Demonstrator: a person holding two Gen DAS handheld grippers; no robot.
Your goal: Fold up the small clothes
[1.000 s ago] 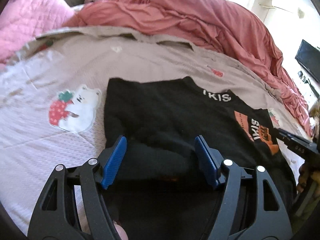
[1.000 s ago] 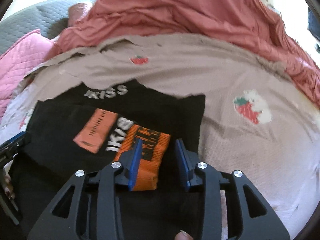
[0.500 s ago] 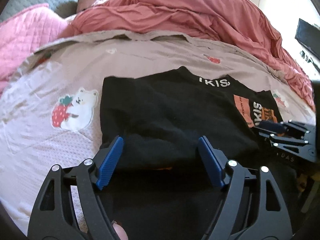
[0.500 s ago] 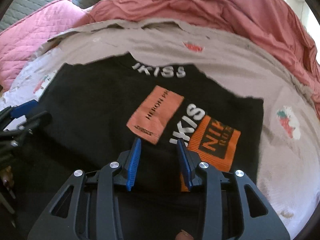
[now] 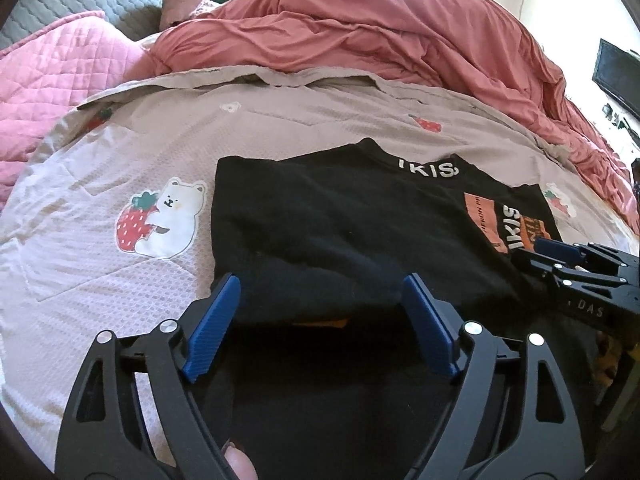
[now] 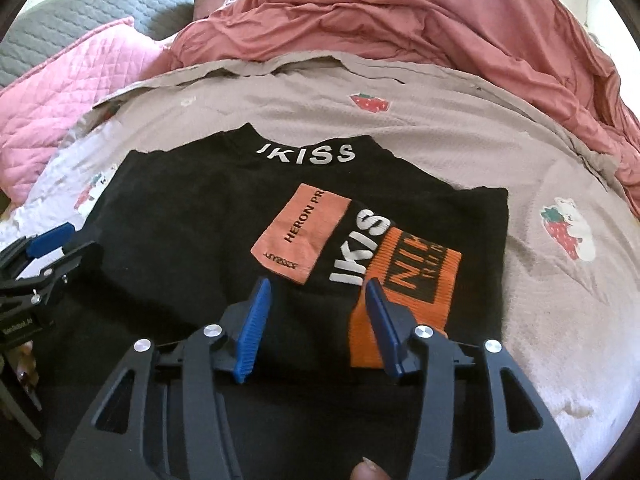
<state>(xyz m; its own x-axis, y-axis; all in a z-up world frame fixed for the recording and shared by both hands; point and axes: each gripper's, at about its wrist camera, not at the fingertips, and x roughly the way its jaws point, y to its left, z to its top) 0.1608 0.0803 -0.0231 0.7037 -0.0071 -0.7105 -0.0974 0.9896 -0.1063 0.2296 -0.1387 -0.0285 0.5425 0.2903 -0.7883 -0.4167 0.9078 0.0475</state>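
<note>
Shirt [image 6: 192,240] flatter now (duvet [image 6: 400,32] behind)

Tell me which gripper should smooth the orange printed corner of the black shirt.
Right. The right gripper hangs open right over the orange print on the black shirt; the left gripper sits over the plain side.

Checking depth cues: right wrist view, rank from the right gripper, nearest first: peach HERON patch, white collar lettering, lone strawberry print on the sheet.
From the right gripper:
1. Peach patch, just ahead, slightly left.
2. Collar lettering, farther up the shirt.
3. Strawberry print, beyond the collar, on the sheet.
</note>
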